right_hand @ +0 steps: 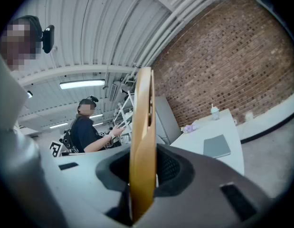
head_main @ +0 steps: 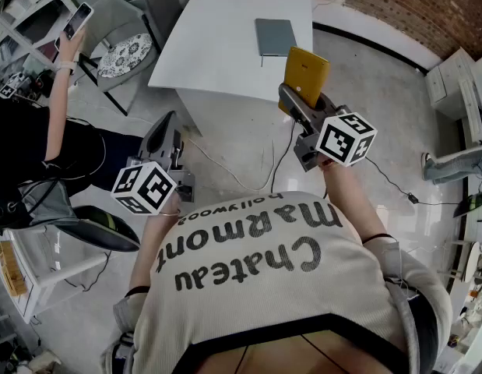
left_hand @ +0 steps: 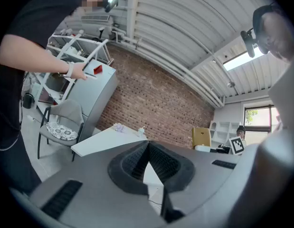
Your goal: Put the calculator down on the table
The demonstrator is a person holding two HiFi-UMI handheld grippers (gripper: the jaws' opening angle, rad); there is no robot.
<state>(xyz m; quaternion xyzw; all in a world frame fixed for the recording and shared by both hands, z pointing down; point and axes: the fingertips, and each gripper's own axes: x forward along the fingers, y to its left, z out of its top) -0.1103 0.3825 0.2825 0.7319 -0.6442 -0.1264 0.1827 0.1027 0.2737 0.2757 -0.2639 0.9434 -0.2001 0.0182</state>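
Note:
My right gripper (head_main: 300,100) is shut on the yellow calculator (head_main: 306,76), which stands on edge in the air in front of the white table's (head_main: 225,49) near edge. In the right gripper view the calculator (right_hand: 143,137) rises edge-on from between the pads of the right gripper (right_hand: 143,167), with the table (right_hand: 226,127) further off to the right. My left gripper (head_main: 167,142) hangs lower at the left over the floor, shut with nothing in it. In its own view the left gripper (left_hand: 147,148) points level toward the table (left_hand: 106,139), and the calculator (left_hand: 201,137) shows far right.
A grey notebook (head_main: 275,37) lies on the table. A grey chair with a patterned cushion (head_main: 124,53) stands left of it. Another person (head_main: 38,131) stands at the left with a phone. Cables (head_main: 248,179) trail over the floor; white shelving (head_main: 452,76) lines the right wall.

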